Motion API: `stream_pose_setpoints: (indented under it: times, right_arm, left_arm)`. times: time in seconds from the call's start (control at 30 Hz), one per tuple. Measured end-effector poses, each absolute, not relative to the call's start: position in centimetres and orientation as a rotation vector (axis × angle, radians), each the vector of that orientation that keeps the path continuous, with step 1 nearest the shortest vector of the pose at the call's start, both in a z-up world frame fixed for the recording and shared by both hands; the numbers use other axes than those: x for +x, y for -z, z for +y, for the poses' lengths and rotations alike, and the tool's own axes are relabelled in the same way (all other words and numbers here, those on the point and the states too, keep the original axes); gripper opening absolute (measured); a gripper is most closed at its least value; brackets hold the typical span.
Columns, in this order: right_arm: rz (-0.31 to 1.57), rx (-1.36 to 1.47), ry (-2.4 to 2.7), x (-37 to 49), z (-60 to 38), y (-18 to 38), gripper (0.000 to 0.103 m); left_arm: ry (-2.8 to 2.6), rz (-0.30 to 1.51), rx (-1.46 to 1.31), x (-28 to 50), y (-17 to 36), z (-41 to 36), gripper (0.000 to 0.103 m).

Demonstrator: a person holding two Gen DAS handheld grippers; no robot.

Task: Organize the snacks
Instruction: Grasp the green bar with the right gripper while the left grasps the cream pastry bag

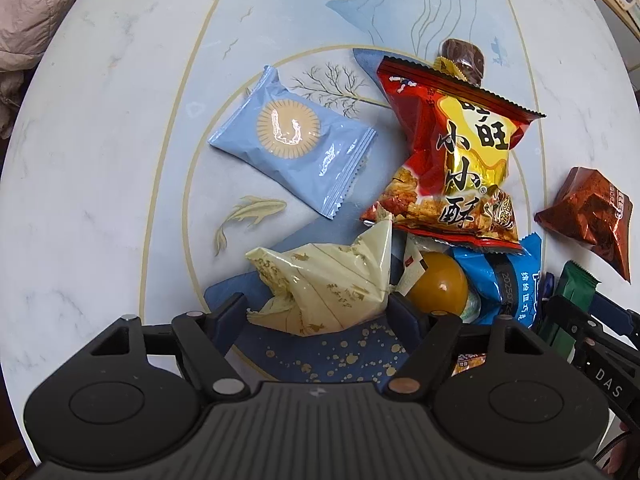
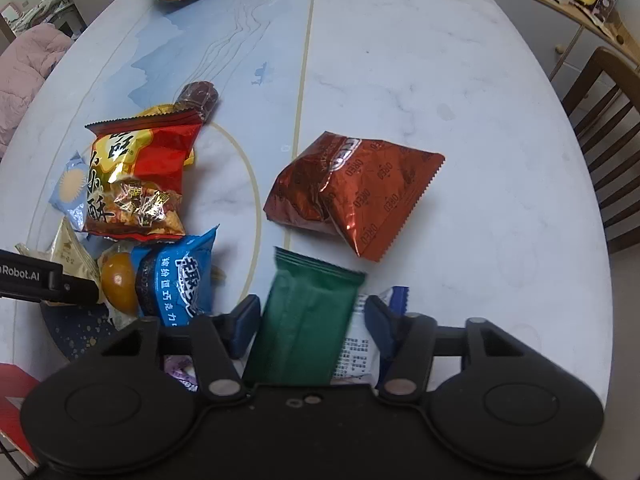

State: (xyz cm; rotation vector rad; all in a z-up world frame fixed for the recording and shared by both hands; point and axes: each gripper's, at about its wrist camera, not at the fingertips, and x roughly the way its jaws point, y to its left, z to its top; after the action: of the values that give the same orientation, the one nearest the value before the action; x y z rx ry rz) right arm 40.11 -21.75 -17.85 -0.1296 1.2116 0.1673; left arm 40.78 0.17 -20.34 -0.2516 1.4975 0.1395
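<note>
Left wrist view: the left tongs (image 1: 320, 312) point straight down at the counter (image 1: 120, 160), jaws spread around a crumpled cream packet (image 1: 328, 284), whether the pads touch it cannot be told. A red-and-yellow snack bag (image 1: 452, 160) and light blue packet (image 1: 292, 140) lie beyond.

Right wrist view: the right tongs (image 2: 310, 324) tilt steeply down, jaws straddling a green packet (image 2: 304, 328) without clearly pressing it. A brown Oreo bag (image 2: 356, 192) lies just ahead.

On the desk (image 2: 400, 80), the Oreo bag (image 2: 352, 192) lies well apart at three o'clock from the crisp bag (image 2: 136, 184). The wafer pack (image 1: 296, 140) sits at nine o'clock of that crisp bag, and the round sweet (image 1: 438, 284) lies just beside its six o'clock edge.
</note>
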Motion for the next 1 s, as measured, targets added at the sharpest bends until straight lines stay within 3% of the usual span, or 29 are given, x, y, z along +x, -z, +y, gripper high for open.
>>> stream_pose_setpoints:
  times: [0.37, 0.4, 0.43, 0.47, 0.67, 0.8, 0.93, 1.0]
  right_arm:
    - [1.186, -0.105, -0.193, 39.4, -22.1, 16.9, 0.041]
    - [1.184, -0.095, -0.197, 39.2, -22.3, 16.7, 0.039]
    - [1.181, -0.085, -0.202, 39.0, -22.4, 16.4, 0.026]
    - [1.182, -0.069, -0.210, 38.8, -22.6, 16.1, 0.020]
    - [1.185, -0.061, -0.221, 38.1, -23.0, 15.3, 0.020]
    - [1.198, -0.046, -0.211, 38.0, -23.4, 15.4, 0.035]
    - [1.201, -0.051, -0.210, 37.2, -23.3, 15.8, 0.075]
    - [1.209, -0.063, -0.223, 36.9, -22.8, 16.1, 0.074]
  left_arm:
    - [-0.155, 1.470, -0.264, 39.6, 19.3, 1.2, 0.067]
    - [-0.154, 1.466, -0.270, 39.4, 19.1, 1.4, 0.066]
    - [-0.152, 1.462, -0.273, 39.2, 18.8, 1.5, 0.066]
    - [-0.150, 1.456, -0.274, 38.9, 18.4, 1.8, 0.065]
    - [-0.148, 1.432, -0.275, 37.9, 16.8, 2.4, 0.064]
    - [-0.141, 1.424, -0.274, 37.4, 16.4, 2.4, 0.063]
    - [-0.136, 1.428, -0.272, 37.1, 16.7, 2.4, 0.063]
    - [-0.139, 1.434, -0.266, 37.1, 17.0, 2.4, 0.063]
